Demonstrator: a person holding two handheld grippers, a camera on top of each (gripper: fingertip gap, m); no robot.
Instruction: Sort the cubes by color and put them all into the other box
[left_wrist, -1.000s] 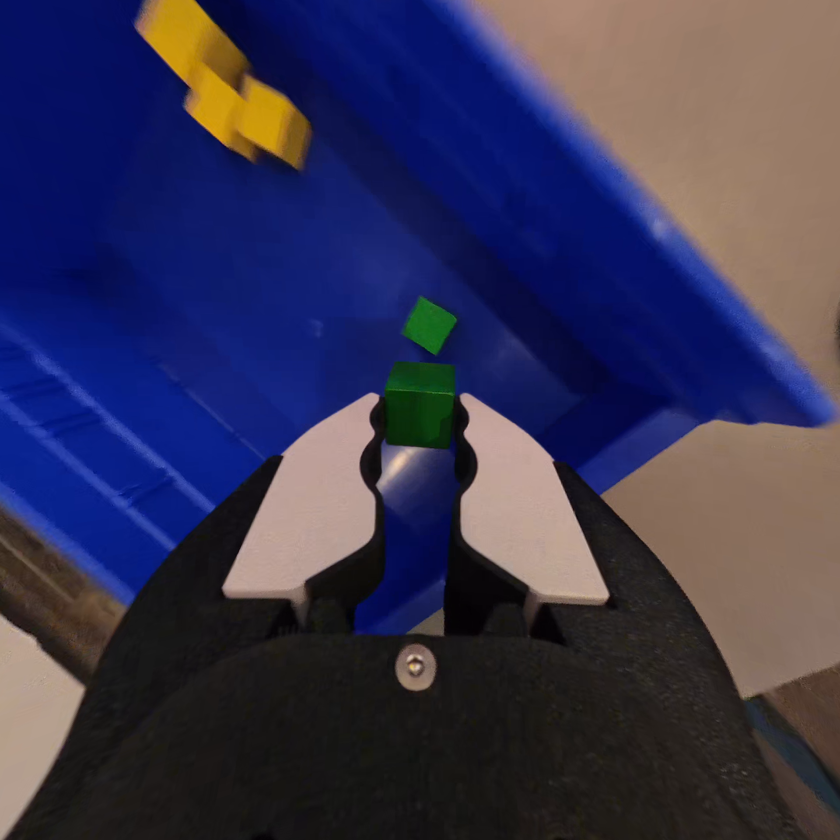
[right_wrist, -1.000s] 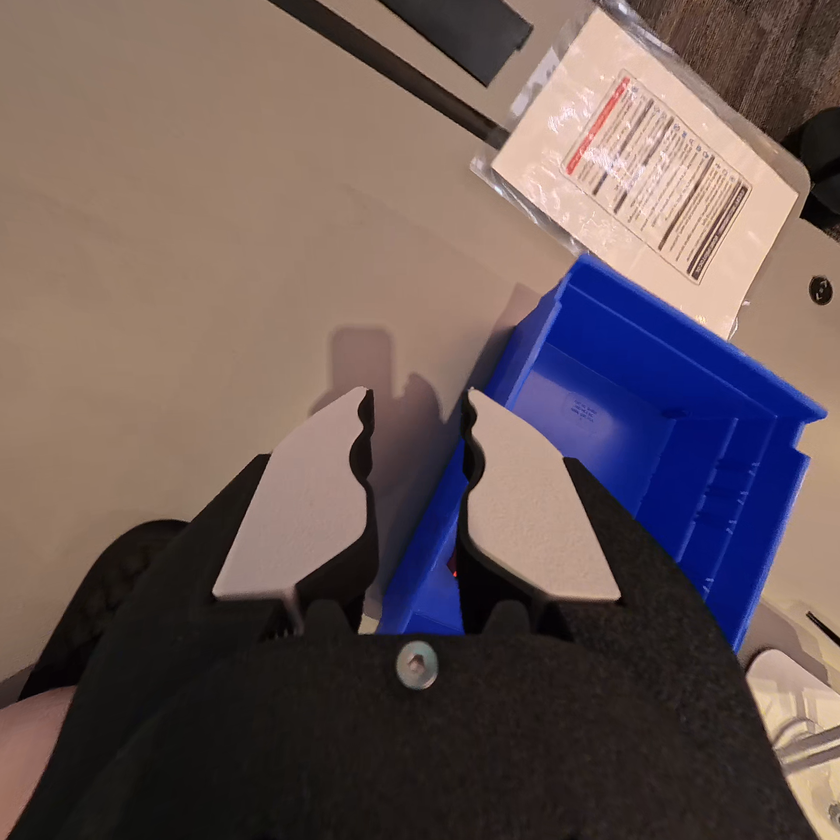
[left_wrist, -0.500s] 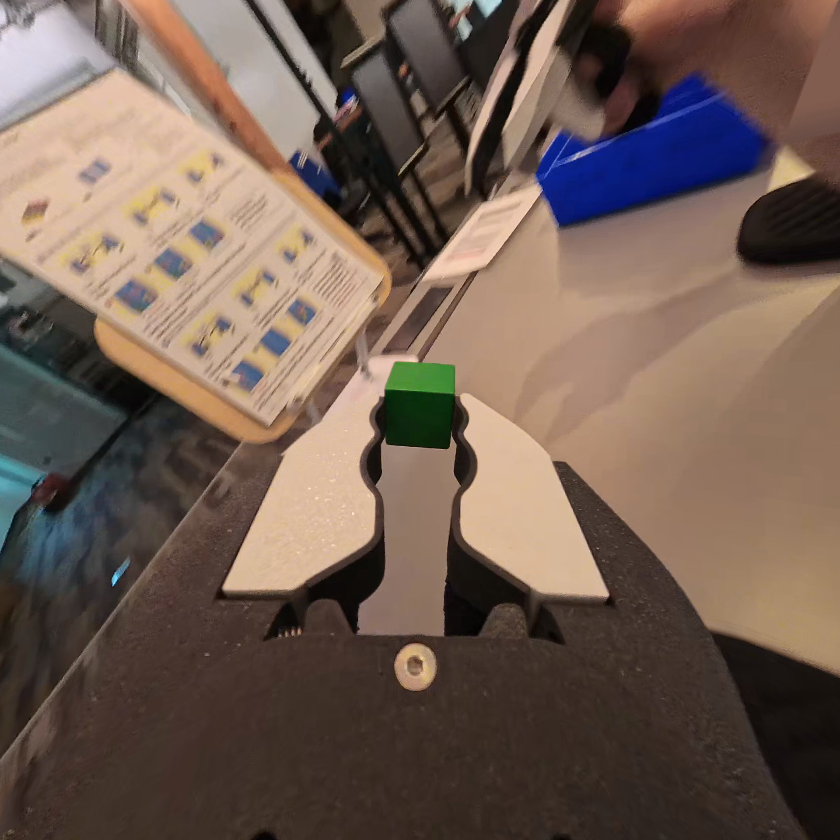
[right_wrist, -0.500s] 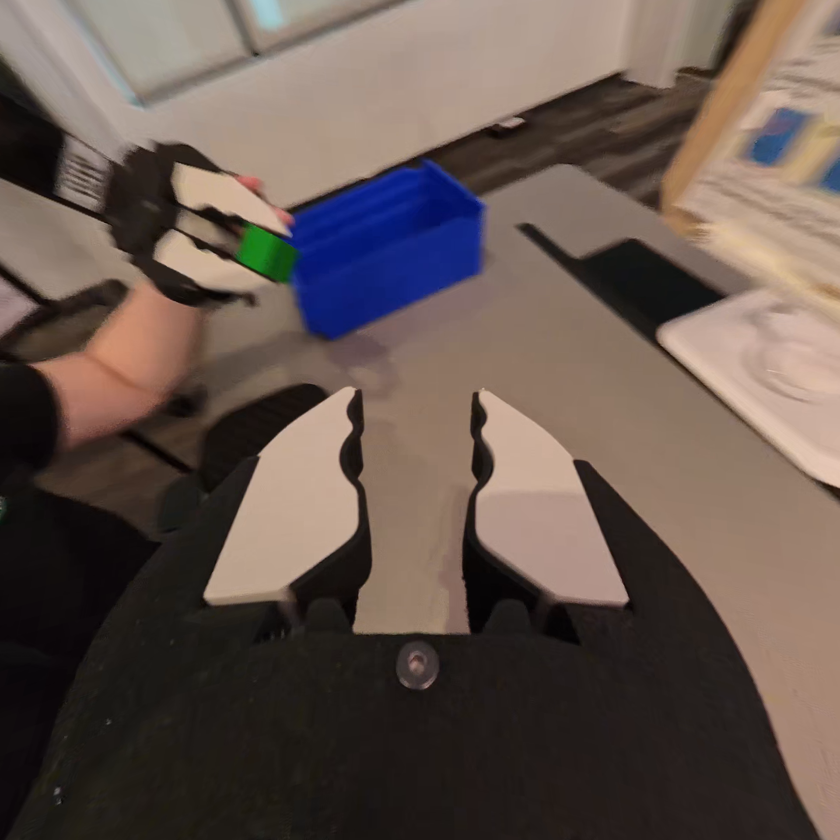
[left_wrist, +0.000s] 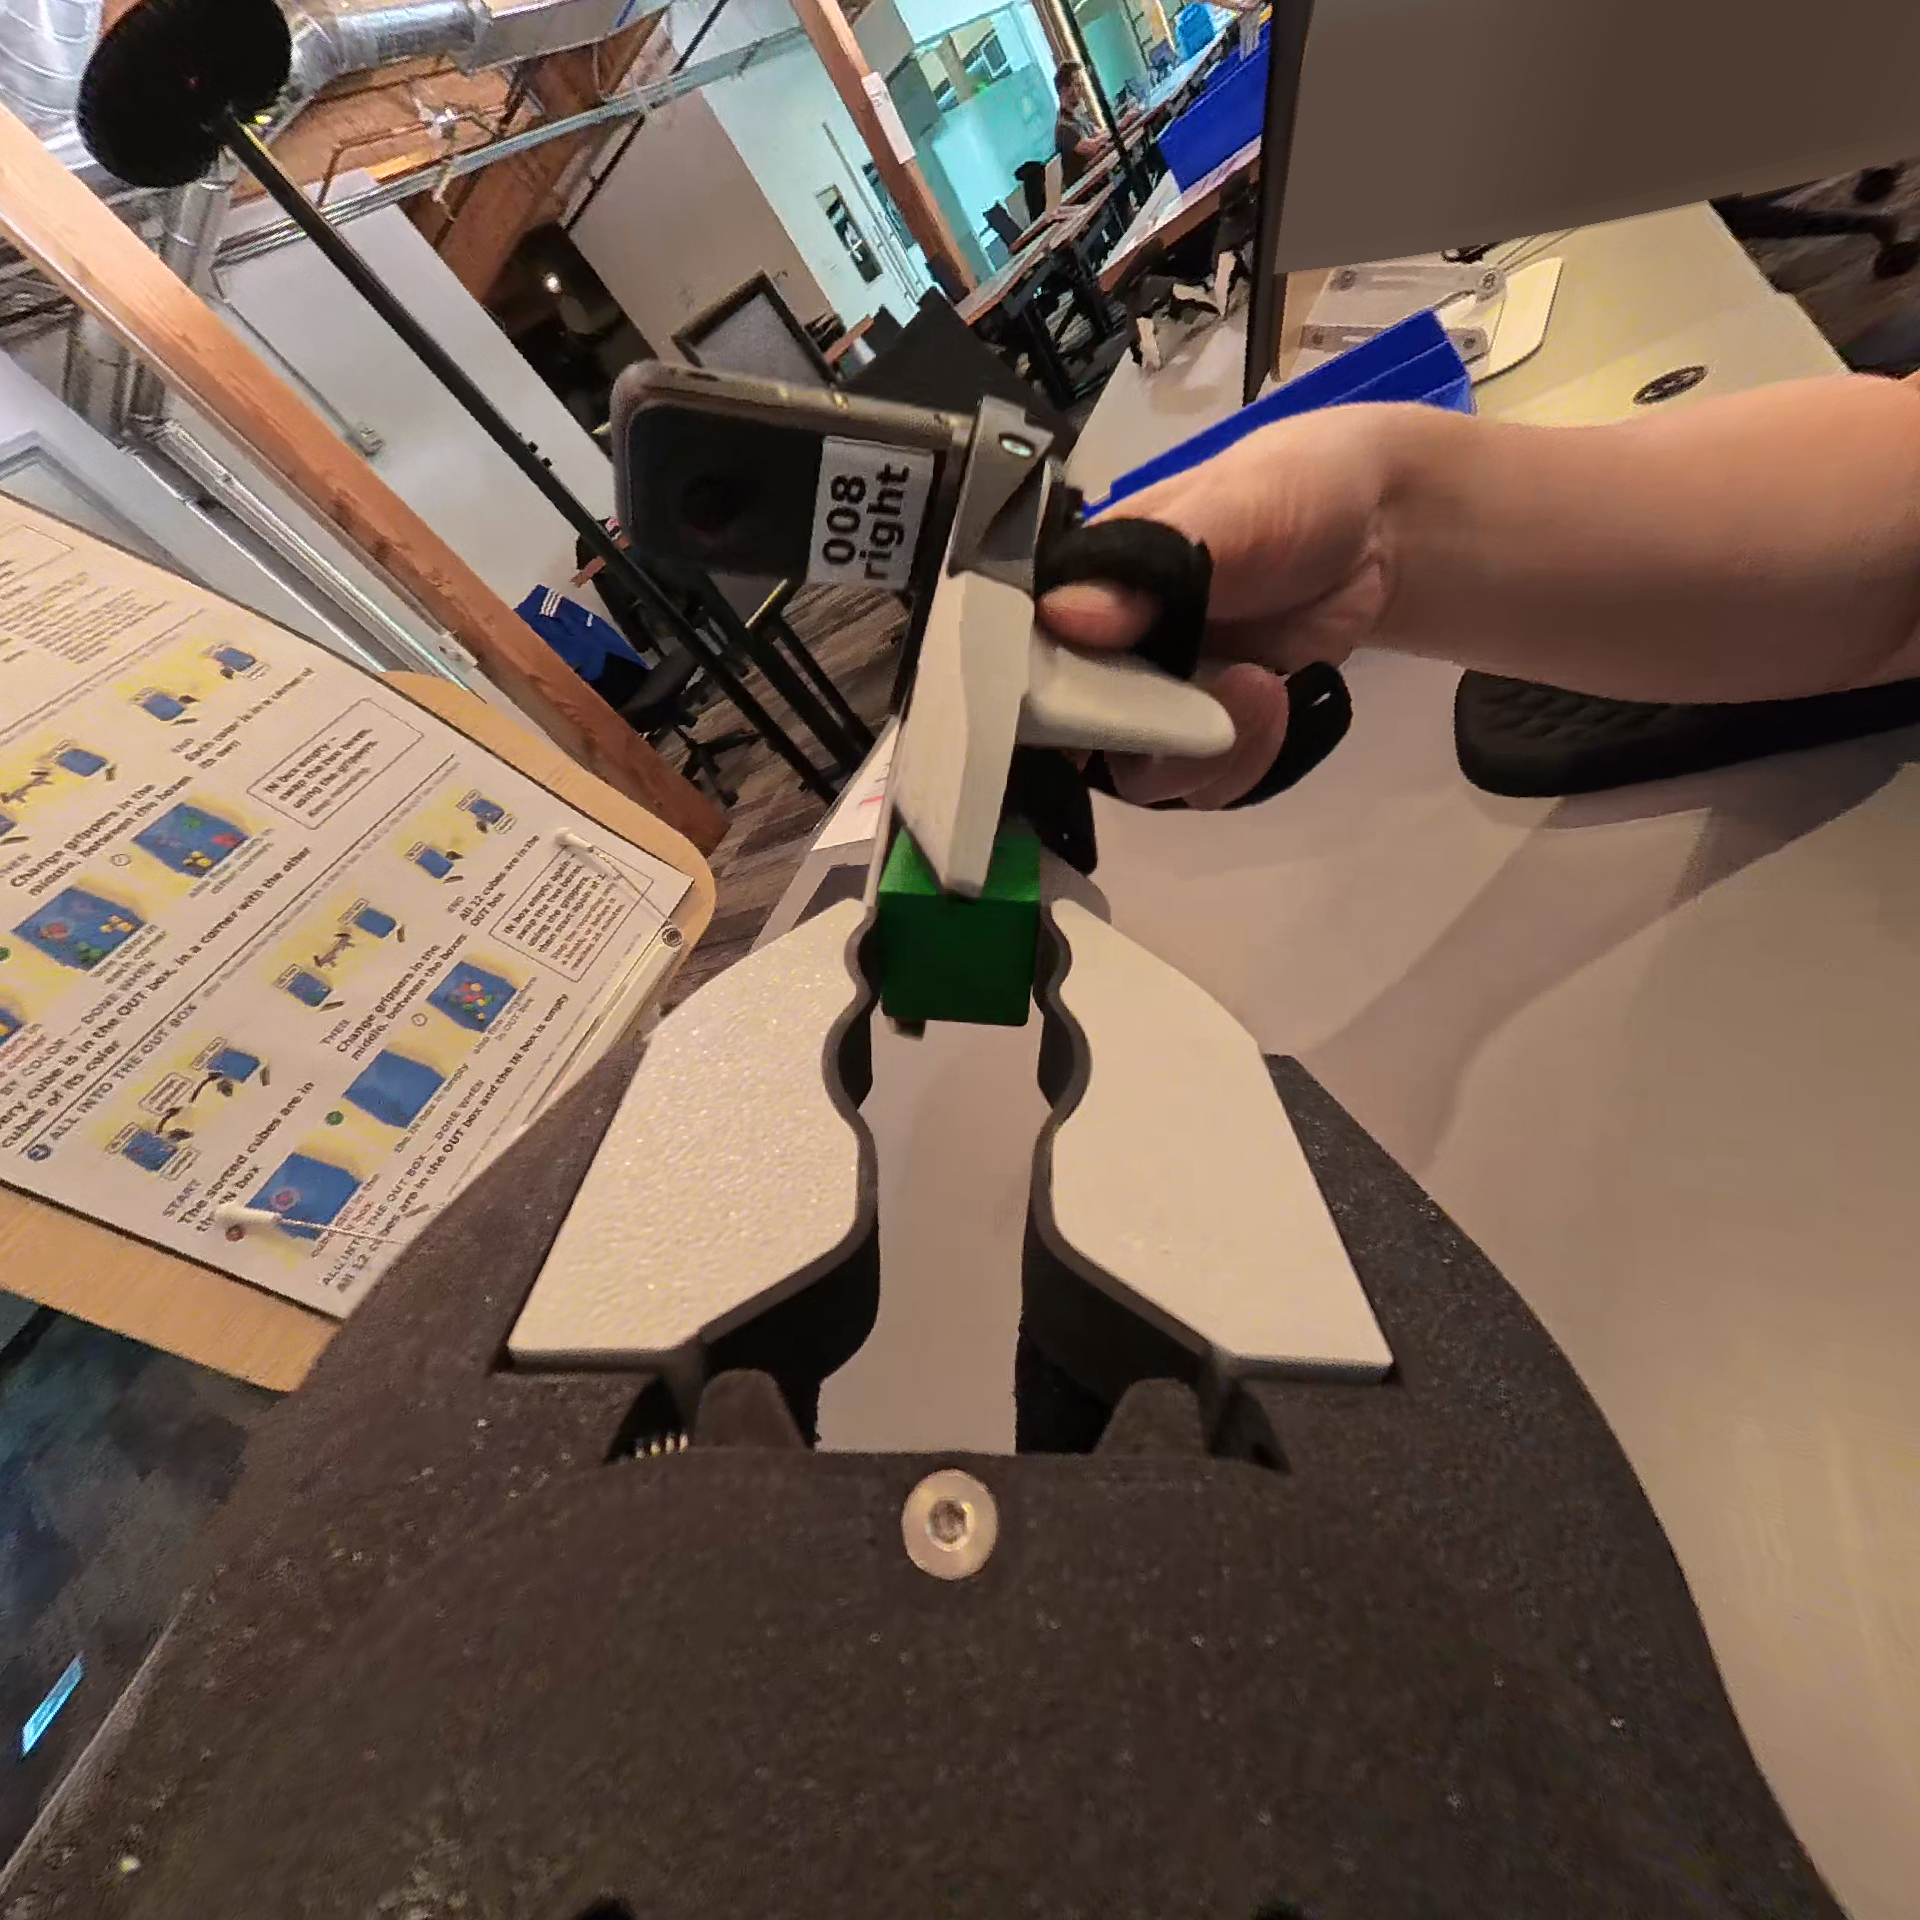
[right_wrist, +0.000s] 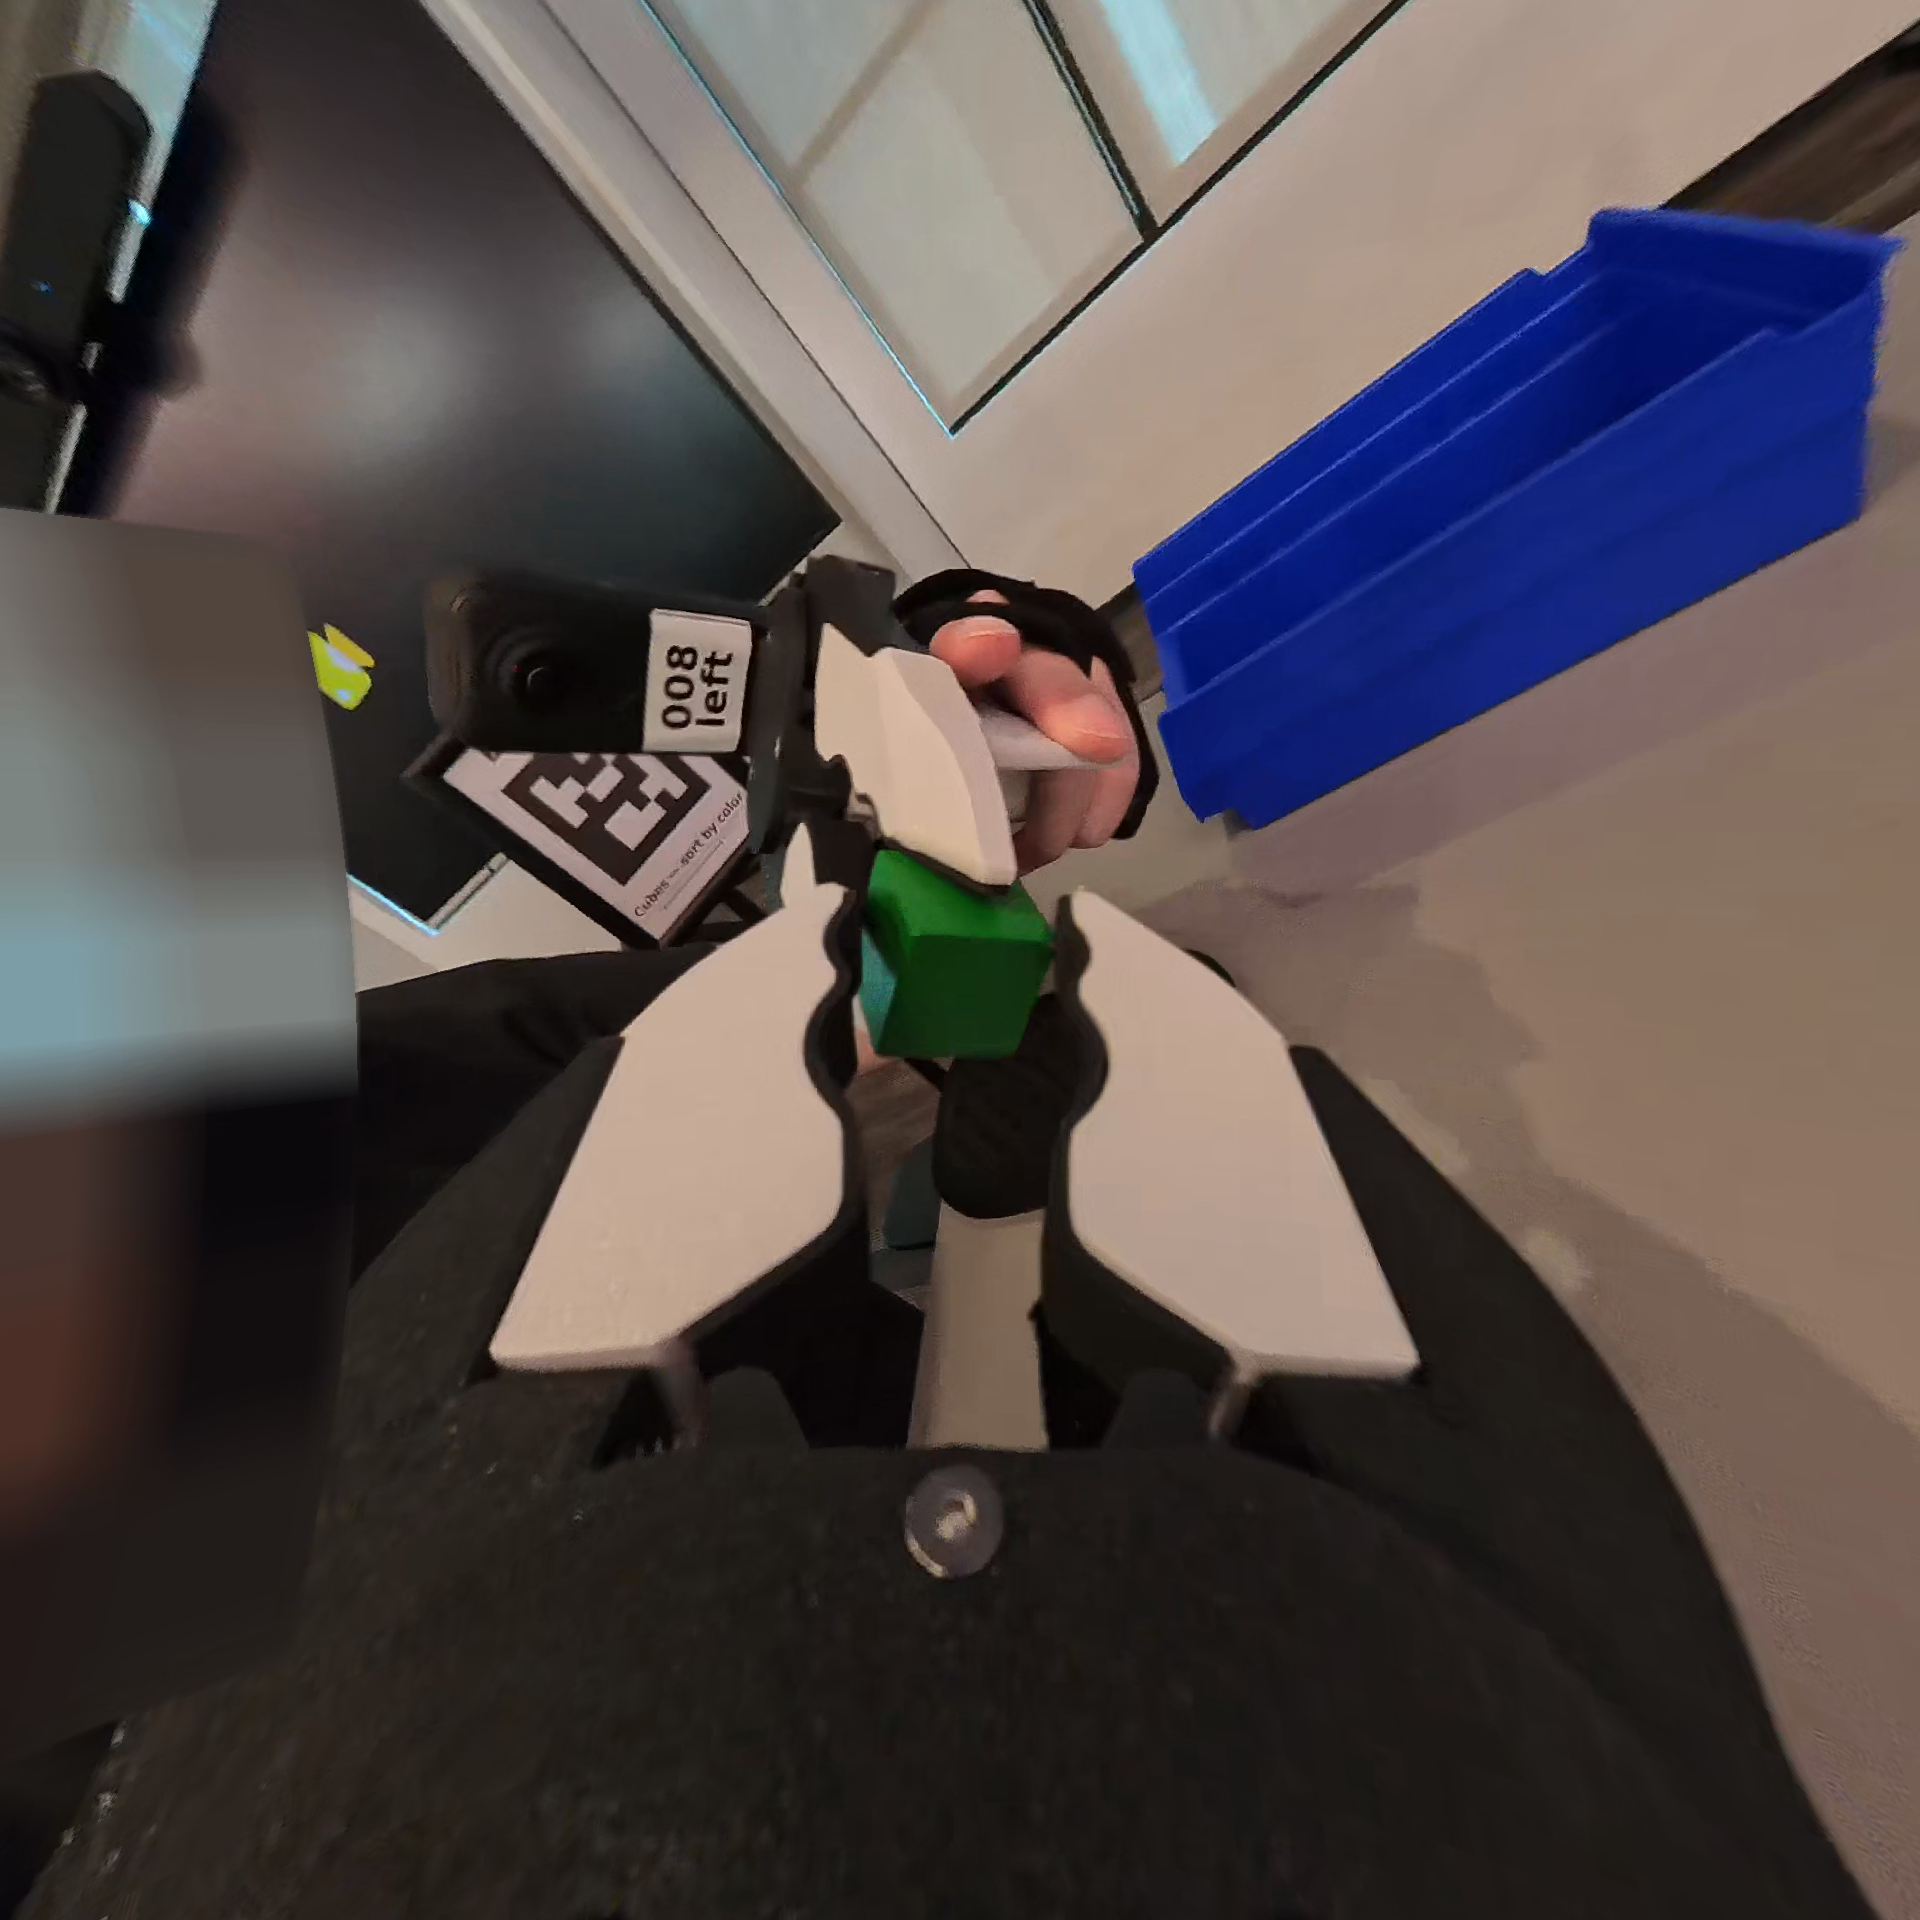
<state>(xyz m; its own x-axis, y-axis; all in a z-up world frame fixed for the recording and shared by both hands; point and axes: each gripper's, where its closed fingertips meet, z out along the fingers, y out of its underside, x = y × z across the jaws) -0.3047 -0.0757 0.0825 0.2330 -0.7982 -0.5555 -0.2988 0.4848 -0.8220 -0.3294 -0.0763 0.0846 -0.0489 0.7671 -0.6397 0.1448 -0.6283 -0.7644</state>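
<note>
While the left tool (left_wrist: 956, 961) grips the green cube (left_wrist: 958, 954) in mid-air above the bench (left_wrist: 1558, 1039), the right tool (right_wrist: 951, 961) brackets it without clear contact — handover underway; blue box (right_wrist: 1507, 561) well apart.

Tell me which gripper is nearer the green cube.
Left. The left gripper is shut on the green cube; the right gripper flanks it with its fingers, contact unclear.

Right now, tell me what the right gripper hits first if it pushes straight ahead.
The green cube, already between the right gripper's fingertips, with the left gripper holding it just behind. Whether the right has closed on it is unclear.
</note>
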